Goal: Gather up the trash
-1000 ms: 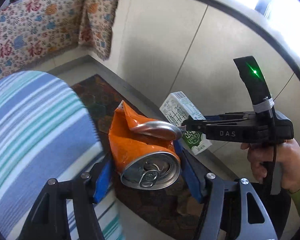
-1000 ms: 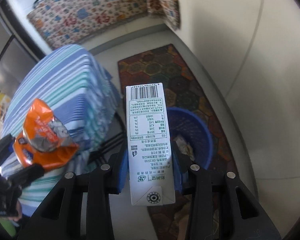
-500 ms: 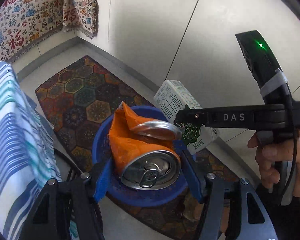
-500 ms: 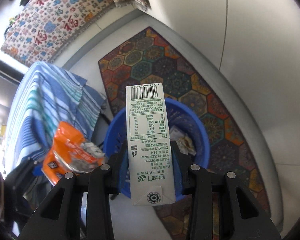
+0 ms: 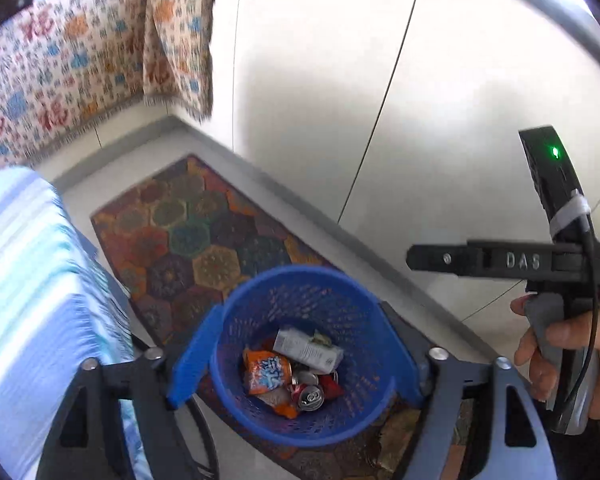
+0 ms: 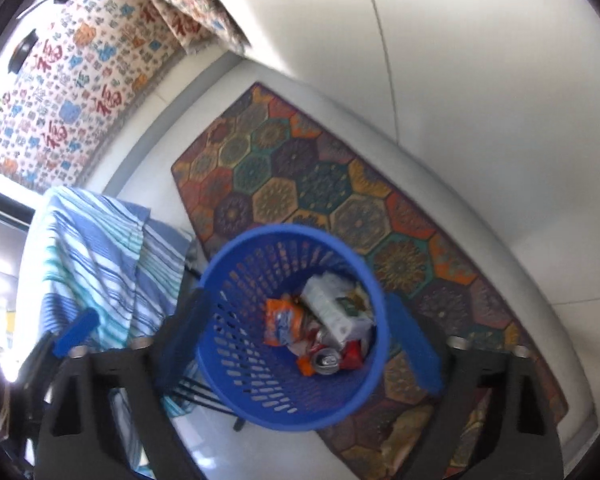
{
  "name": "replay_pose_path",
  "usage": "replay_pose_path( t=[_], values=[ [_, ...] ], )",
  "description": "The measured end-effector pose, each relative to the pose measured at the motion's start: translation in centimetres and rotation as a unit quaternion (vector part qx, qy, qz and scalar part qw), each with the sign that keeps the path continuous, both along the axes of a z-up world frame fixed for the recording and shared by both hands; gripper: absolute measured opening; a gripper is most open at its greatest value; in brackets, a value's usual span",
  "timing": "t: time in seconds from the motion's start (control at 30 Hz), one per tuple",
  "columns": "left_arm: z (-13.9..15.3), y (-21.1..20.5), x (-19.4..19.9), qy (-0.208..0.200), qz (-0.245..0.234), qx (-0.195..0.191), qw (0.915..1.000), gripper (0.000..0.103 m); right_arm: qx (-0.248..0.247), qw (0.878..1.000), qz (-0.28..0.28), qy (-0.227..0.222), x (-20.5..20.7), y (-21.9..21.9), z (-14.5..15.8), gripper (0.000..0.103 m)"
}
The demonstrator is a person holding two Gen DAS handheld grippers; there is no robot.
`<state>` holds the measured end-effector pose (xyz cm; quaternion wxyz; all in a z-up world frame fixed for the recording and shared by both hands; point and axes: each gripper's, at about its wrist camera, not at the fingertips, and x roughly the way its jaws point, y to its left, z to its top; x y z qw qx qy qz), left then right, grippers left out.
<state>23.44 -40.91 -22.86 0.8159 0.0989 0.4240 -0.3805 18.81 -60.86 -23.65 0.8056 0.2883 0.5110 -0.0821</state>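
Observation:
A blue mesh waste basket [image 5: 352, 292] stands on the floor below both grippers; it also shows in the right wrist view [image 6: 236, 364]. Inside lie the orange snack bag [image 5: 266, 372], the white milk carton [image 5: 306, 350] and a crushed can [image 5: 311, 397]; they show in the right wrist view as the bag [image 6: 282, 322], the carton [image 6: 332, 312] and the can [image 6: 327, 360]. My left gripper [image 5: 294, 360] is open and empty above the basket. My right gripper [image 6: 300, 344] is open and empty above it too, and its body shows in the left wrist view [image 5: 500, 260].
The basket stands on a patterned hexagon rug [image 5: 204, 236] beside a white wall [image 5: 420, 100]. A table with a blue striped cloth [image 5: 28, 292] is at the left. A patterned cloth [image 5: 80, 52] hangs at the back.
Both grippers opened. The orange bag with the can dropped from the left gripper and the milk carton from the right one; all now lie in the basket.

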Motion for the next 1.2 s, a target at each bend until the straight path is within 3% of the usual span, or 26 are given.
replay_pose_path(
  t=[0.07, 0.17, 0.3, 0.53, 0.7, 0.83, 1.03, 1.2],
  values=[
    [2.2, 1.4, -1.0, -0.011, -0.003, -0.012, 0.9999, 0.086, -0.025, 1.0, 0.004, -0.007, -1.3, 0.6, 2.5, 0.103],
    [5.0, 4.1, -3.6, -0.014, -0.006, -0.019, 0.9997, 0.103, -0.04, 0.999, 0.016, -0.026, -4.5, 1.9, 5.7, 0.103],
    [6.5, 7.2, -7.7, -0.016, -0.012, -0.02, 0.9996, 0.103, -0.071, 0.996, 0.019, -0.051, -11.2, 4.5, 8.6, 0.103],
    [6.7, 9.7, -13.1, -0.051, 0.018, 0.032, 0.998, 0.103, -0.128, 0.991, -0.016, -0.045, -19.6, 9.1, 9.9, 0.103],
    [7.5, 11.3, -14.5, -0.071, 0.063, 0.05, 0.9942, 0.103, -0.165, 0.985, -0.028, -0.036, -21.4, 10.1, 11.1, 0.103],
    [7.7, 11.5, -14.8, -0.072, 0.069, 0.086, 0.9913, 0.103, -0.158, 0.986, -0.022, -0.038, -22.3, 11.1, 11.8, 0.103],
    [8.3, 12.0, -14.6, -0.03, 0.05, 0.078, 0.9953, 0.103, -0.157, 0.987, 0.002, -0.043, -22.9, 12.8, 13.0, 0.103],
    [8.8, 12.0, -15.0, -0.031, 0.047, 0.068, 0.9961, 0.103, -0.173, 0.984, 0.014, -0.046, -23.1, 14.1, 13.9, 0.103]
  ],
)
